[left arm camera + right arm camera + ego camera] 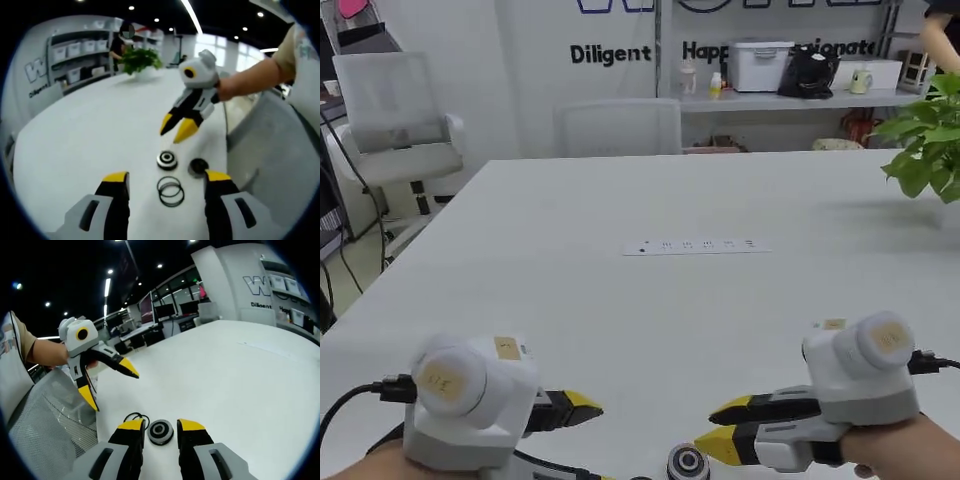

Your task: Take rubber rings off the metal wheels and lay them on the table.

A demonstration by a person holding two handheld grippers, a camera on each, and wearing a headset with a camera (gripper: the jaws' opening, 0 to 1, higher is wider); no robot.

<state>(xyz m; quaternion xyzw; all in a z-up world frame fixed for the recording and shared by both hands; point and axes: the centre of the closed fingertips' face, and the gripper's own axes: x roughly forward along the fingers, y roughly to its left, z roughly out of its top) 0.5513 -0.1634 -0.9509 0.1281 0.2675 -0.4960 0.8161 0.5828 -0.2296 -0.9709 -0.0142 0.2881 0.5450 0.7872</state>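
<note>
Left gripper (166, 176) spread wide over loose black rubber rings (170, 191) on the white table (100, 130); right gripper (161, 424) parted just beside the small round metal wheel (160, 432), which may skid if pinched off-centre

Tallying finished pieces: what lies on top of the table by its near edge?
Overlapping black rubber rings, a metal wheel and a dark round piece beside it. The rings cover each other, so their count is unclear.
</note>
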